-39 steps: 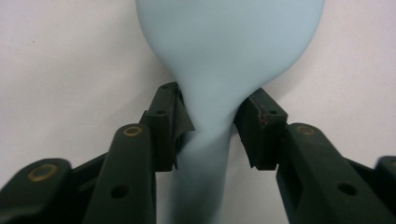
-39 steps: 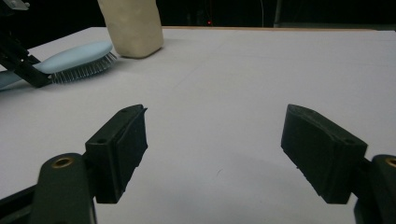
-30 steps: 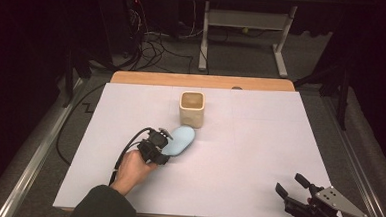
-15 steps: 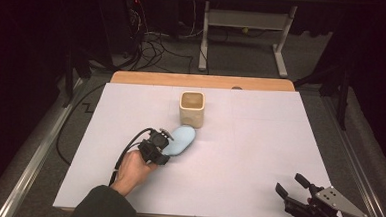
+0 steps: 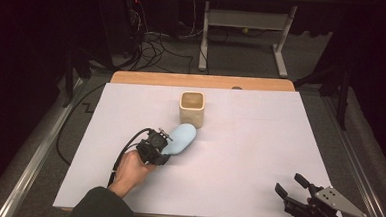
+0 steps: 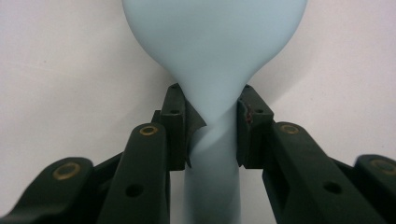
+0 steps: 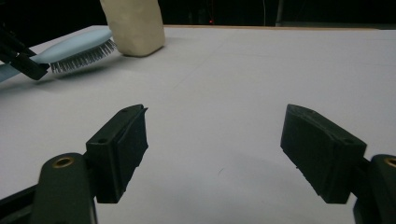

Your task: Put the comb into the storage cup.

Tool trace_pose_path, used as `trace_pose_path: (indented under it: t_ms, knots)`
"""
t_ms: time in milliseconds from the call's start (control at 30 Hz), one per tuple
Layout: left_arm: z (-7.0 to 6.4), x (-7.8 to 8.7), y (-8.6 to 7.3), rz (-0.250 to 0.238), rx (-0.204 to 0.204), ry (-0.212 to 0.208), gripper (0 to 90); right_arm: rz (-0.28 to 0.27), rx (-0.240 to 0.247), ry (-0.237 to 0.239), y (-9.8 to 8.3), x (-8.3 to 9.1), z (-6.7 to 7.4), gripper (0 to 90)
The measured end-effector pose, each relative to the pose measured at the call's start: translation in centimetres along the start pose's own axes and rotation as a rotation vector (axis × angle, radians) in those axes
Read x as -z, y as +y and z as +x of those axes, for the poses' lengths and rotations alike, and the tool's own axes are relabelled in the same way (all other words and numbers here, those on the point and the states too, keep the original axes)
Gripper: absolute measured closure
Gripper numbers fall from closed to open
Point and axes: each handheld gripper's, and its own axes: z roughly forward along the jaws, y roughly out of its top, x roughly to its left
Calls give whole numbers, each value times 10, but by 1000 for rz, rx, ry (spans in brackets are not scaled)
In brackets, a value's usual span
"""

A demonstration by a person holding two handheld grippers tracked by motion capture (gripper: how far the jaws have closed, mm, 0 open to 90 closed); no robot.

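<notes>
I have the left gripper (image 5: pixel 162 143) clamped on the handle of the light blue hairbrush (image 5: pixel 180 138); brush head lies bristles-down just beside the beige cup (image 5: pixel 191 108) on the white table (image 5: pixel 259 142). My right gripper (image 5: pixel 293 186) sits near the table's front right corner; jaws wide apart, nothing between them.

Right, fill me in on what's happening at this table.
A person works with a two-jaw gripper in each hand. The left gripper is closed on the handle of a pale blue plastic hairbrush, bristles facing down, its head lying just in front of a cream square cup on the white table. The jaws have just been closing on that handle. The right gripper waits open over bare table near the front right corner, holding nothing.
</notes>
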Motion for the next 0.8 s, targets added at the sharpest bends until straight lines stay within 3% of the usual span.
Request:
trace_pose_path:
  t_ms: [800]
  knots:
    - [-4,23,-11,-115,-16,-48,695,1,1,5,0,-1,1,234]
